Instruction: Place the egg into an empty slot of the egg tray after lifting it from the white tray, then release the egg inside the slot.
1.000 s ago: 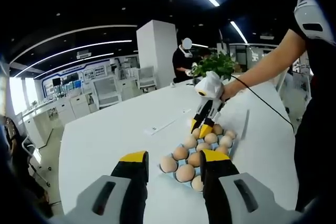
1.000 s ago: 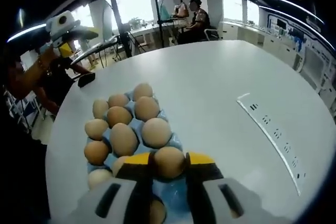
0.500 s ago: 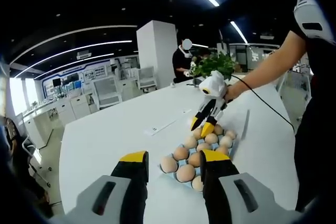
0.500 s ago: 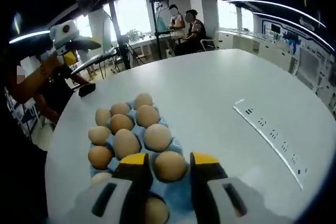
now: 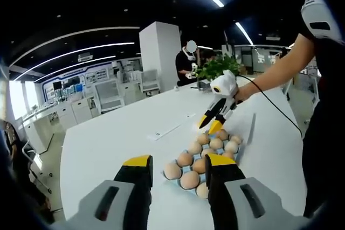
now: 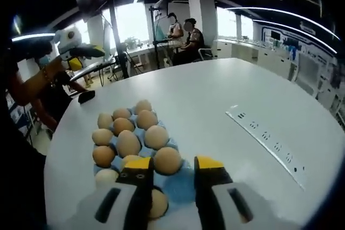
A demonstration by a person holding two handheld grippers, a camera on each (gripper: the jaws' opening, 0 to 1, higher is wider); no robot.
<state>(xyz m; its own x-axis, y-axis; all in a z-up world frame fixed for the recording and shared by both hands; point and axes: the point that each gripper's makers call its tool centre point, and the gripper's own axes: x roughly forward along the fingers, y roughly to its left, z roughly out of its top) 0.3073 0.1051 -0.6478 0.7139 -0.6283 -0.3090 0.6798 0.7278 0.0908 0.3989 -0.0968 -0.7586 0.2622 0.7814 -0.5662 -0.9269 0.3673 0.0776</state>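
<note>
A blue egg tray [image 6: 181,188] on the white table holds several brown eggs [image 6: 128,143]. My right gripper [image 6: 172,164] is open just above the tray's near end. One egg [image 6: 167,160] rests in its slot just beyond the jaws, with small gaps on both sides. In the left gripper view the same tray [image 5: 237,153] lies ahead with its eggs [image 5: 190,179]. My left gripper [image 5: 178,161] is open and empty, held back from the tray. The right gripper [image 5: 209,125] hovers over the tray's far end, held by a person's hand.
A long white power strip [image 6: 265,137] lies on the round table right of the tray, also seen as a strip [image 5: 167,129]. A potted plant [image 5: 215,67] stands at the far edge. A black object [image 6: 86,96] lies near a person's arm. People sit beyond the table.
One second ago my right gripper was shut on the egg in the slot. Its jaws have since parted and it has lifted up and away, leaving the egg in the tray. The left gripper held still.
</note>
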